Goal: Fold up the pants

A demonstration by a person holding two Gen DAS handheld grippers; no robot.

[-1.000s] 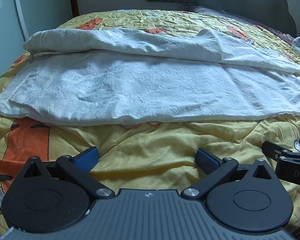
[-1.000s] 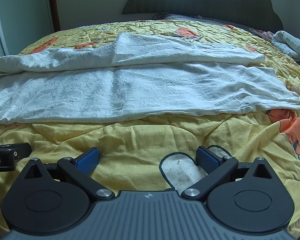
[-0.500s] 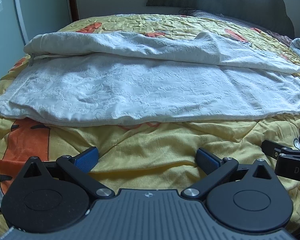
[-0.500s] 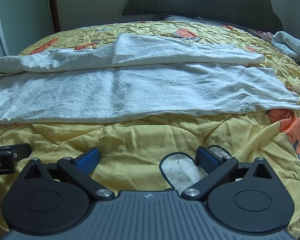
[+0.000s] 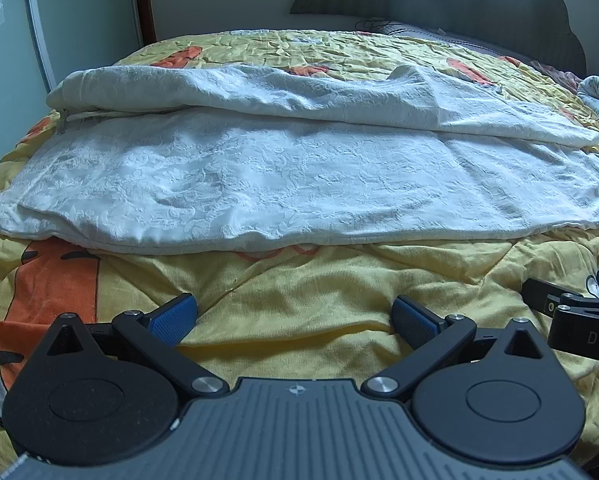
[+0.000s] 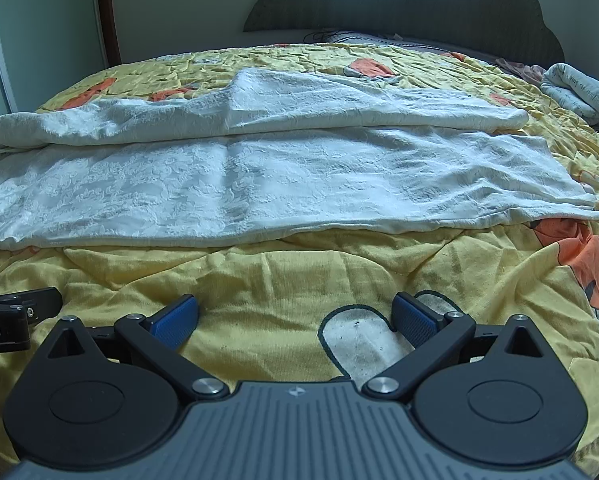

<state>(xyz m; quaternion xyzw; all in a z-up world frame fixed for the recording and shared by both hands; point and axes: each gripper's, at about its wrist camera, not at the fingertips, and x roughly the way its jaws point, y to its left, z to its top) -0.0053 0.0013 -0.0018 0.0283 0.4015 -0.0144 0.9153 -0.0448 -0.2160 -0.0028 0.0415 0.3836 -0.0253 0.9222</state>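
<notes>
White embossed pants [image 5: 283, 176] lie spread sideways across the yellow bedspread, waist at the left, leg ends at the right; the far leg is bunched along the back. They also show in the right wrist view [image 6: 267, 184]. My left gripper [image 5: 293, 320] is open and empty, held above the bedspread a short way in front of the pants' near edge. My right gripper [image 6: 295, 320] is open and empty too, beside the left one and just as far from the pants. The right gripper's tip [image 5: 571, 308] shows at the left view's right edge.
The yellow quilt [image 6: 299, 276] with orange cartoon prints covers the bed. A folded pale blanket [image 6: 583, 92] lies at the far right. A dark headboard [image 6: 399, 0] stands behind, with a wall and a window frame [image 5: 39, 40] on the left.
Both grippers have risen and tilted slightly, so the pants sit a little lower in each view. Both stay open; the pants have not moved.
</notes>
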